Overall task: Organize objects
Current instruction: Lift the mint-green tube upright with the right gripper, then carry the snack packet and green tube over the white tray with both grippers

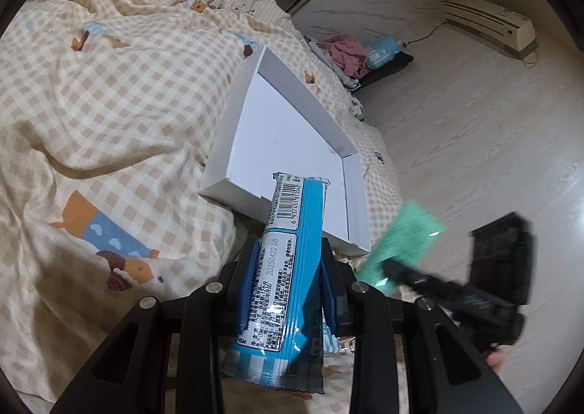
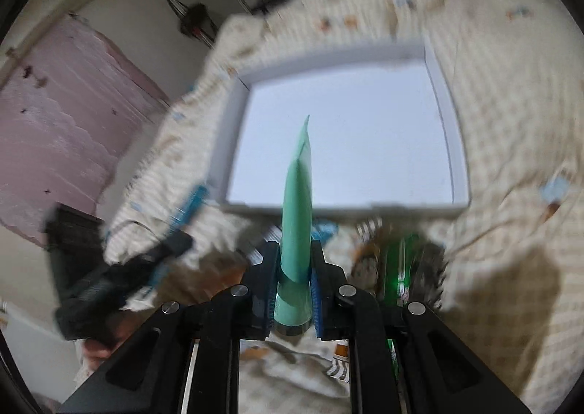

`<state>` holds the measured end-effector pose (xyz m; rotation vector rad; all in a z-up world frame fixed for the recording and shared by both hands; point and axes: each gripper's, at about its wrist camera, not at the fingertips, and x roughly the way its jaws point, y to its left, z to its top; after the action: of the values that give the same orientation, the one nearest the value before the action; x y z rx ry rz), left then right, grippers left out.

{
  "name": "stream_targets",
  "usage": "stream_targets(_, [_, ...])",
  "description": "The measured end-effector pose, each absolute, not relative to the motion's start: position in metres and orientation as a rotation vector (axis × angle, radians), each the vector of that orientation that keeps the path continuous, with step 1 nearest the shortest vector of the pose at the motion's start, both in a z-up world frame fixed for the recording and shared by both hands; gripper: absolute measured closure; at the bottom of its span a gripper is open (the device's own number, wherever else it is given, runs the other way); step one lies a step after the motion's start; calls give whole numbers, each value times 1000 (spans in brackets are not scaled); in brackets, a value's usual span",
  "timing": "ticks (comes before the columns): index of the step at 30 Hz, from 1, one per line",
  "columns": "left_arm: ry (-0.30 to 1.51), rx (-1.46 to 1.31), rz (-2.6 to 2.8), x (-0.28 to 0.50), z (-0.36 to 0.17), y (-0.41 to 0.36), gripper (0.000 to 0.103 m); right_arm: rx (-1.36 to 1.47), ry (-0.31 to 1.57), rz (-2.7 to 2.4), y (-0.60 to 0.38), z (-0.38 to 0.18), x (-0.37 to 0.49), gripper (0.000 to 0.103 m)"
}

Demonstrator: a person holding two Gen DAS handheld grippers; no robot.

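Observation:
My left gripper (image 1: pixel 288 255) is shut on a blue snack packet (image 1: pixel 292 227) with a barcode, held upright between the blue pads. Its top end overlaps the near edge of a shallow white tray (image 1: pixel 292 122) that lies on the bed. To the right, blurred, my right gripper (image 1: pixel 392 269) carries a green tube (image 1: pixel 401 235). In the right wrist view the right gripper (image 2: pixel 295 253) is shut on that green tube (image 2: pixel 297 187), which points at the bare white tray (image 2: pixel 350 129). The left gripper (image 2: pixel 168 246) with the blue packet (image 2: pixel 189 206) shows blurred at the left.
A cream checked quilt (image 1: pixel 109 103) covers the bed. A green packet (image 2: pixel 398 260) and other small items lie just in front of the tray. Pale floor (image 1: pixel 474 122), a pile of clothes (image 1: pixel 346 52) and a white air-conditioner unit (image 1: pixel 489 23) lie right of the bed.

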<state>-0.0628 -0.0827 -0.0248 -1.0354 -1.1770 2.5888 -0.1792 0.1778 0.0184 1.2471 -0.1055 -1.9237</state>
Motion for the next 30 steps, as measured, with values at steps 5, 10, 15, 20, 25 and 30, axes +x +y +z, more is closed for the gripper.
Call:
stream_targets(5, [-1182, -1028, 2591, -62, -24, -84, 70, 1180, -153, -1945, 191, 45, -181, 86])
stream_targets(10, [-1215, -982, 2607, -58, -11, -93, 70, 1156, -205, -1968, 195, 68, -184, 86])
stream_targets(15, [-1213, -882, 2593, -71, 30, -104, 70, 1128, -183, -2079, 211, 109, -192, 86])
stream_targets(20, [-1179, -728, 2615, -90, 83, -112, 70, 1113, -103, -2140, 198, 142, -215, 86])
stream_targets(25, [-1147, -613, 2703, -106, 118, -124, 70, 1090, -90, -2229, 193, 170, -231, 86])
stream_targets(30, [-1095, -632, 2884, -129, 108, -120, 70, 1128, -192, -2323, 184, 176, -259, 86])
